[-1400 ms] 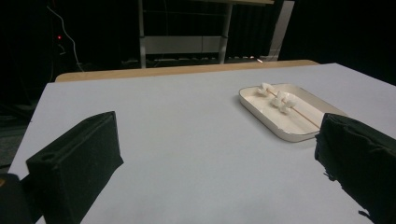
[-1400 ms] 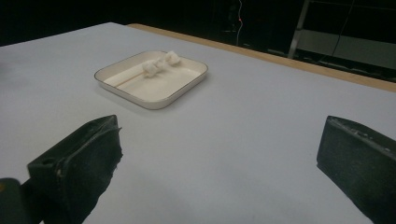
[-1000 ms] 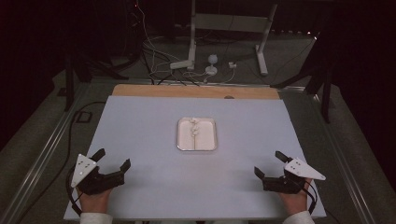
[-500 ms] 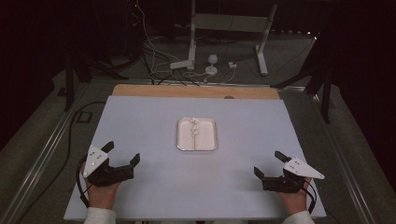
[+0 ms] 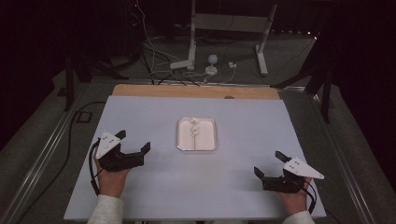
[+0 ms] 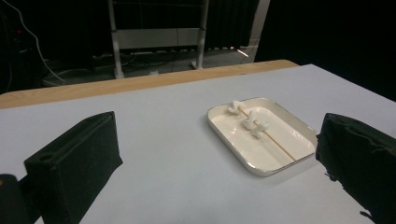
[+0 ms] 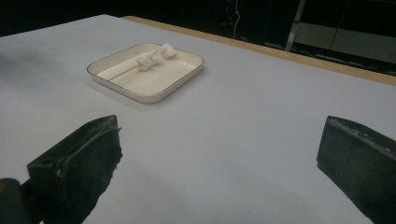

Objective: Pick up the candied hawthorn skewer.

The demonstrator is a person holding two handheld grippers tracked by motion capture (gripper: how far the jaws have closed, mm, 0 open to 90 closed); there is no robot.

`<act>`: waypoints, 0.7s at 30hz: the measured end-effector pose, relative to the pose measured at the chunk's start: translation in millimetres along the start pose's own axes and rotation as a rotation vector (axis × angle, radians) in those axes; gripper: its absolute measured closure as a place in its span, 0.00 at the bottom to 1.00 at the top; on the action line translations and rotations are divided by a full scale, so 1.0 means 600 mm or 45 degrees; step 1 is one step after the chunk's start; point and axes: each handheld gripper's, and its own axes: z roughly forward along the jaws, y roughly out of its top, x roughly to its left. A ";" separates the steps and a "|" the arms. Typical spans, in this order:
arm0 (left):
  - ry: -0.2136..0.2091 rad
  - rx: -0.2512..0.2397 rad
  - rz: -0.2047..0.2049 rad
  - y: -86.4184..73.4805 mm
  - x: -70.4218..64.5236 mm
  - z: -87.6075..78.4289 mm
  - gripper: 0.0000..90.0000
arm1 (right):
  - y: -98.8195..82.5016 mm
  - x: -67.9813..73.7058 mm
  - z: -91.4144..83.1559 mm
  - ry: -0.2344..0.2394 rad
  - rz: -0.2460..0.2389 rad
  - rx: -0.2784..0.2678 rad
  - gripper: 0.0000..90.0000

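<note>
Holding both tools empty with jaws spread wide, you have the left gripper (image 5: 135, 151) just left of the tray (image 5: 212, 122) and the right gripper (image 5: 267, 168) near its lower right. Inside the tray lies a thin skewer (image 6: 275, 141) with small white pieces (image 6: 252, 122) threaded toward its far end (probably soft, light, easily crushed). Grasp the bare stick. Its long axis runs away from you, along the tray's centre.

On the table (image 5: 196, 186): one shallow white tray (image 5: 211, 141). In the tray: one thin wooden skewer (image 6: 279, 144), with small white lumps (image 6: 251, 122) along it, about four, exact count unclear. Two grippers: the left gripper (image 5: 135, 142) and the right gripper (image 5: 270, 163). Two hands.
</note>
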 end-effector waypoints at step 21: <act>-0.107 0.125 0.015 0.012 -0.038 0.118 0.01 | 0.000 0.001 0.001 -0.007 -0.007 0.012 0.00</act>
